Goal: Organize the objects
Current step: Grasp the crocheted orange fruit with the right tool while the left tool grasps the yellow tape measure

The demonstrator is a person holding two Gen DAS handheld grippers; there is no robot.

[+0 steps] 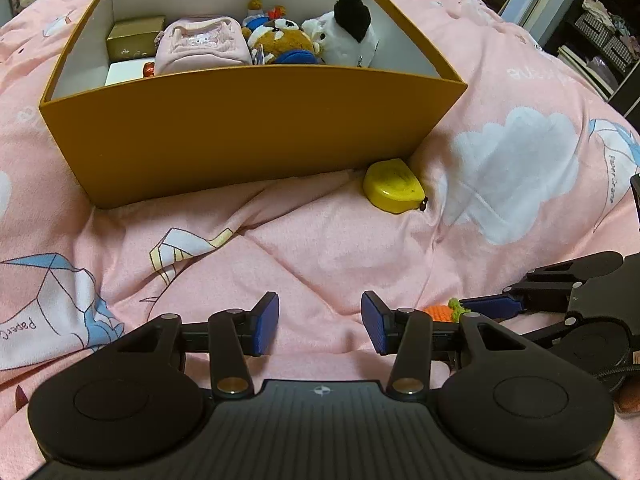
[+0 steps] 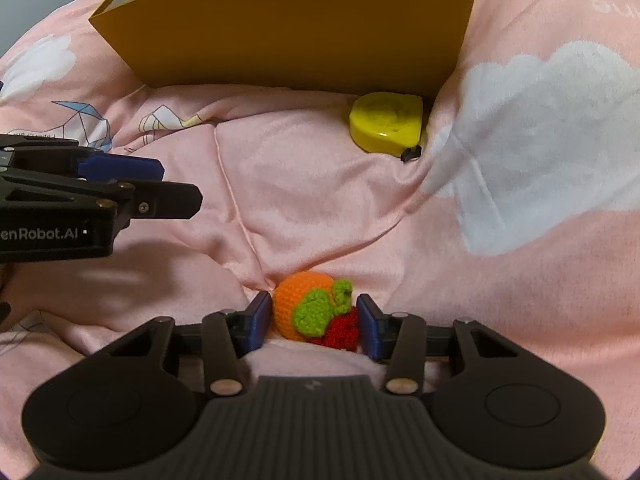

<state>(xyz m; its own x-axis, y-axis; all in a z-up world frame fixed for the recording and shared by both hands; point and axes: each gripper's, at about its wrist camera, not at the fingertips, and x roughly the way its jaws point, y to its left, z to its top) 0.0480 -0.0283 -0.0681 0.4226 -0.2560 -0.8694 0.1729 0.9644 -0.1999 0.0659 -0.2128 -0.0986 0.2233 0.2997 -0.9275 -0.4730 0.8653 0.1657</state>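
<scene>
An orange cardboard box [image 1: 248, 132] sits on the pink bed and holds plush toys [image 1: 316, 36], a pink pouch [image 1: 200, 46] and a gold box [image 1: 134, 36]. A yellow tape measure [image 1: 394, 186] lies at the box's front right corner; it also shows in the right wrist view [image 2: 386, 124]. A crocheted orange-green-red fruit toy [image 2: 314, 312] lies on the blanket between the blue pads of my right gripper [image 2: 313, 322], which touch its sides. My left gripper [image 1: 320, 324] is open and empty over the blanket. The toy peeks out in the left wrist view [image 1: 444, 312].
The pink quilt [image 1: 320, 248] with cloud and paper-crane prints is soft and creased. The left gripper's body [image 2: 80, 208] reaches in from the left of the right wrist view. Shelves and clutter [image 1: 600, 36] stand beyond the bed's right side.
</scene>
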